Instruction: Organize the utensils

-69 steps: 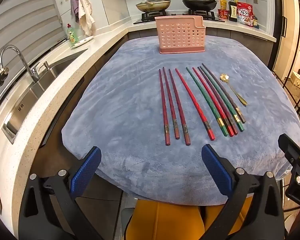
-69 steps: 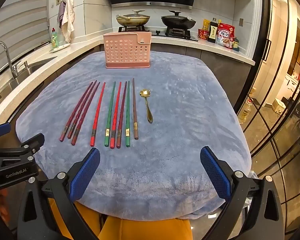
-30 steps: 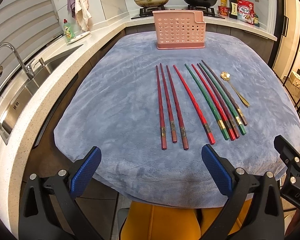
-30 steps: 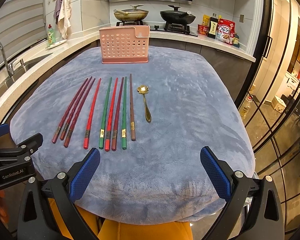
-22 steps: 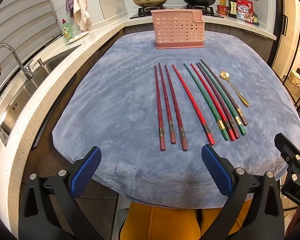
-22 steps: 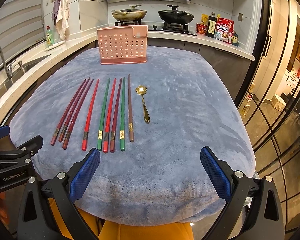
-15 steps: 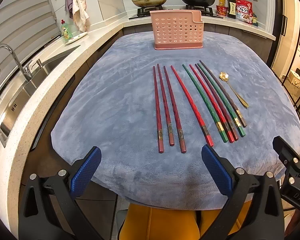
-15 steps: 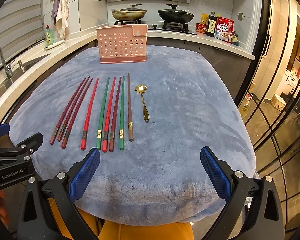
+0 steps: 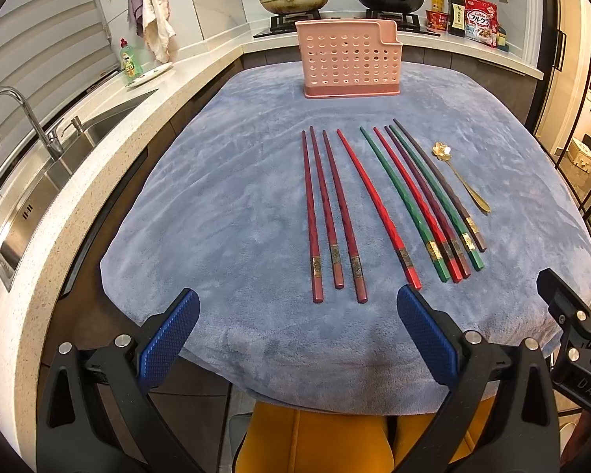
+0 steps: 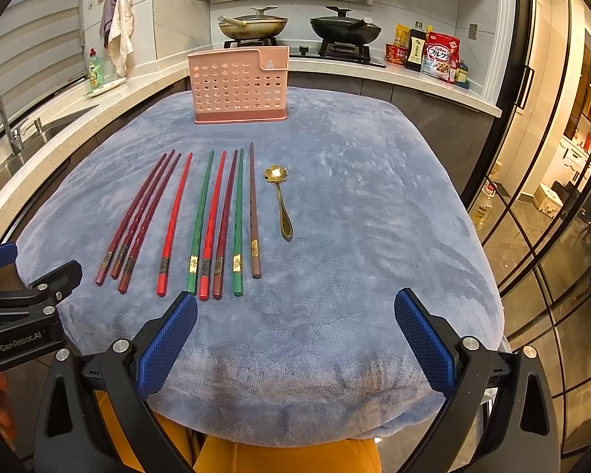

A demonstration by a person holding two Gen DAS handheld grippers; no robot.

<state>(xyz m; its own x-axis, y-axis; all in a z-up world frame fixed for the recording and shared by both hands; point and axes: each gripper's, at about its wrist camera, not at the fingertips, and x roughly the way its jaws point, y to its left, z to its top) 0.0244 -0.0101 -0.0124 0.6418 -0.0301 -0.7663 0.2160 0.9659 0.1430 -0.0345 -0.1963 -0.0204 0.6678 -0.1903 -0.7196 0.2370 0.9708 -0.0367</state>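
Lacquered, light and likely slippery, those chopsticks (image 9: 378,205) on the plush cloth (image 9: 224,213) — both grippers (image 9: 295,339) (image 10: 295,335) spread wide, empty — so pinch near the banded butts.

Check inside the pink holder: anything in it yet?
Nothing sticks out above the rim of the pink holder, and its holes show no utensil. Its floor is hidden behind the front wall, so small items can't be ruled out.

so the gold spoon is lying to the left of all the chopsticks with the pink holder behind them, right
Not quite: the gold spoon lies to the right of the chopsticks, as the right wrist view shows. The pink holder does stand behind them.
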